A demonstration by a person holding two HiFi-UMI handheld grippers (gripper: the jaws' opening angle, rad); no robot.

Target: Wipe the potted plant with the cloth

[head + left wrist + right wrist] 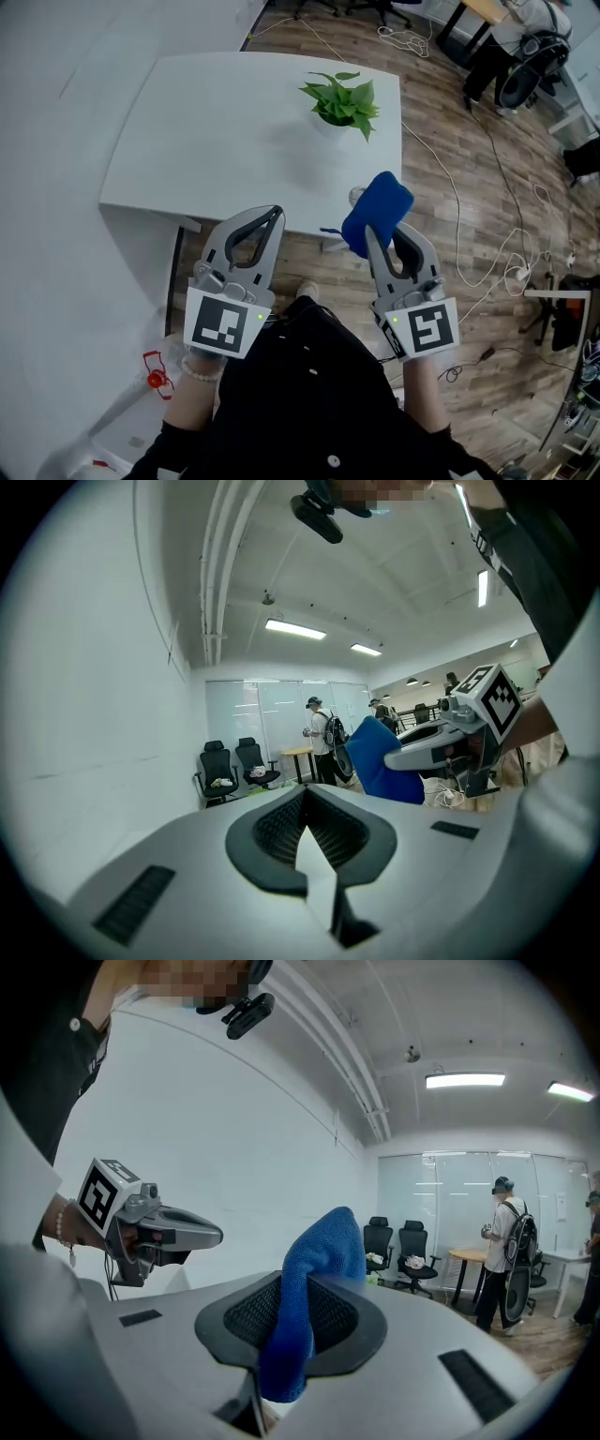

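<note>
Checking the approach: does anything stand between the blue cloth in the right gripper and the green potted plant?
Nothing visible; only bare white tabletop lies between the blue cloth and the green potted plant.

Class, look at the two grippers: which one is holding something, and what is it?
The right gripper, at the head view's right: its jaws are shut on a blue cloth. The left gripper has its jaws together with nothing between them.

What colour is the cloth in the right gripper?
Blue. The cloth shows best in the right gripper view.
</note>
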